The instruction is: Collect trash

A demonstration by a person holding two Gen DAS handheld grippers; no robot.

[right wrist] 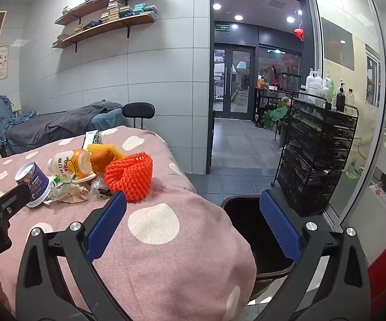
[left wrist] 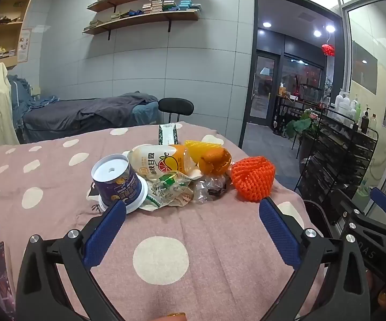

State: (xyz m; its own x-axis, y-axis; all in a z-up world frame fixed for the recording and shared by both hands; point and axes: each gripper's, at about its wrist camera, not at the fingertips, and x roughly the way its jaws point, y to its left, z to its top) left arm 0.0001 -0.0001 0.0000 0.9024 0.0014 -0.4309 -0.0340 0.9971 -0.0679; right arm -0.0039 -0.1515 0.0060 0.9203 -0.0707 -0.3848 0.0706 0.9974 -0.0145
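Both grippers, left gripper and right gripper, hover wide open and empty over the pink dotted worktop; the trash pile lies ahead, the dark bin beside the worktop's edge.

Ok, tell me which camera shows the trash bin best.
The right wrist view: the dark trash bin sits beside the table's edge with its open mouth in plain view. In the left wrist view only a sliver of its rim shows past the tablecloth.
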